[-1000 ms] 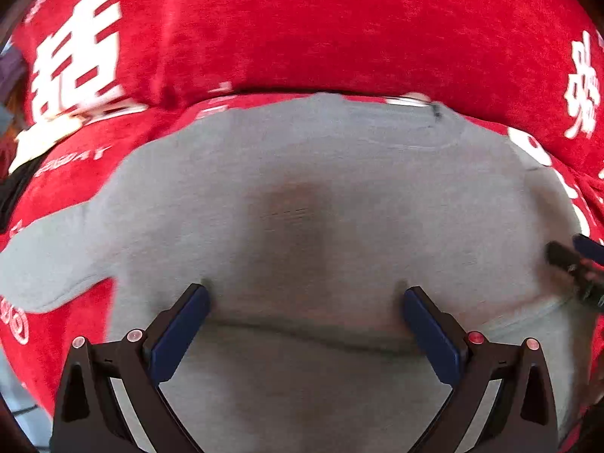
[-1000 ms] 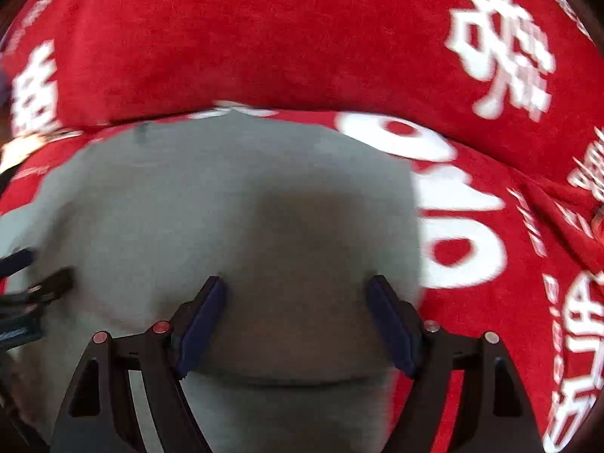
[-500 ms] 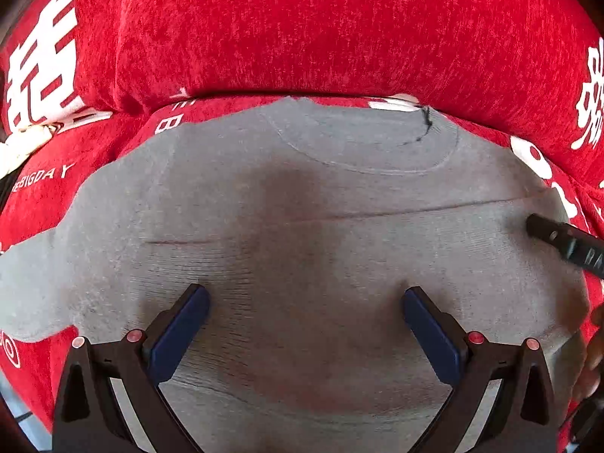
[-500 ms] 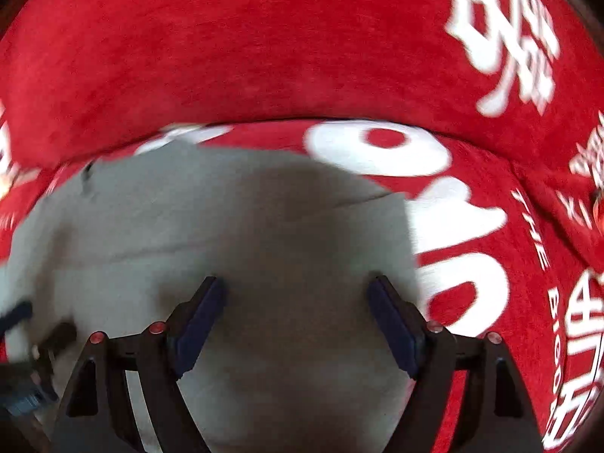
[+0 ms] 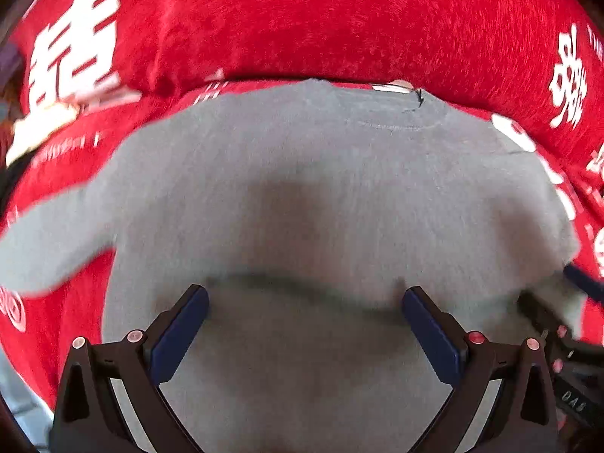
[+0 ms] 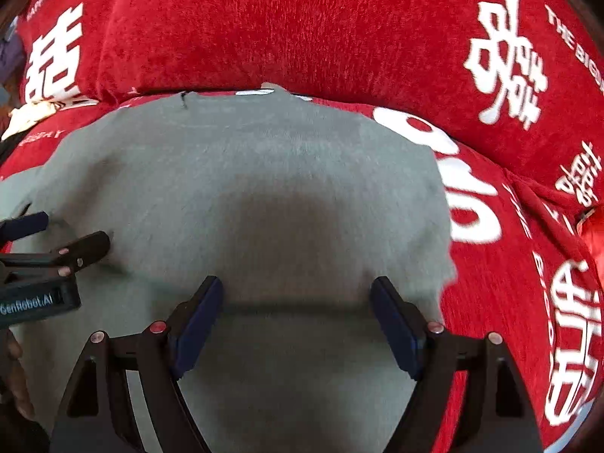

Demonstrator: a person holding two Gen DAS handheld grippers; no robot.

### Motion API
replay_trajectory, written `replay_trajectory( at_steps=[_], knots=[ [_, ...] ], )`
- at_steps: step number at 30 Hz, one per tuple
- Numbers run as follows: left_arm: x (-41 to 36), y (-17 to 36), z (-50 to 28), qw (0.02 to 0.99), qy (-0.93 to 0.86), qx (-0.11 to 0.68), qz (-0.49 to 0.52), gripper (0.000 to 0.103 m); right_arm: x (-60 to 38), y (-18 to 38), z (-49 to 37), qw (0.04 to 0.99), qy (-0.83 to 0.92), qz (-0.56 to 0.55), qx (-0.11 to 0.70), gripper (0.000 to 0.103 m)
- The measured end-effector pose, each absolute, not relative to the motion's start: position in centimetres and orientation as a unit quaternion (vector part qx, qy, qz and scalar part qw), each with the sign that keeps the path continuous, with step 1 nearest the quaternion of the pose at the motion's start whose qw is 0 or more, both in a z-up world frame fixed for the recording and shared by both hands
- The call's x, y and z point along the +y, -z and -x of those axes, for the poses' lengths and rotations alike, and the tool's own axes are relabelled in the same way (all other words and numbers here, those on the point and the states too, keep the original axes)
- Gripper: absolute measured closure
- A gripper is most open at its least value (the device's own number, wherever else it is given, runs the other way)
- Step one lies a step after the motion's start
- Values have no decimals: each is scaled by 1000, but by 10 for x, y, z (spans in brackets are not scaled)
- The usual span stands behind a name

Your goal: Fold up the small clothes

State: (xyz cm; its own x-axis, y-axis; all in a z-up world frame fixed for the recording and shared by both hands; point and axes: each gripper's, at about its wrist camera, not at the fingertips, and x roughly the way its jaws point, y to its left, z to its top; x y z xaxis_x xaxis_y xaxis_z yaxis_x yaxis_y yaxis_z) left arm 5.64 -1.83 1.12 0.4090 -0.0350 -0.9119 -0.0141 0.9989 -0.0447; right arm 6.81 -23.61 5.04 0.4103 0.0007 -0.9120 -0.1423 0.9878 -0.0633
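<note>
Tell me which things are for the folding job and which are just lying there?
For the job: small grey knit sweater, left gripper, right gripper.
Just there: red plush cover with white lettering, red cushion.

Left tool [image 5: 304, 313] and right tool [image 6: 296, 304] side by side (fingers spread wide)

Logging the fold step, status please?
Left gripper and right gripper open over the grey sweater. Sweater flat on red blanket. Nothing in the way.
</note>
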Motion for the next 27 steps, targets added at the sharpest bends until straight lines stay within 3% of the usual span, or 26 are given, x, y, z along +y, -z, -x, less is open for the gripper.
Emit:
replay_trajectory(
  at_steps=[17, 19, 22, 24, 27],
  knots=[
    [23, -9, 73, 852, 38, 521, -3, 0, -242, -43, 82, 817, -74, 82, 567, 13],
    [25, -10, 70, 834, 49, 549, 1, 0, -239, -43, 84, 805, -77, 89, 581, 13],
    [29, -28, 61, 854, 41, 519, 9, 0, -236, -49, 72, 787, -89, 69, 606, 13],
    [29, -39, 46, 867, 32, 497, 24, 0, -228, -61, 56, 797, -107, 45, 593, 13],
    [26, -35, 17, 845, 41, 529, 63, 0, -208, -64, 35, 806, -110, 65, 578, 13]
  ],
)
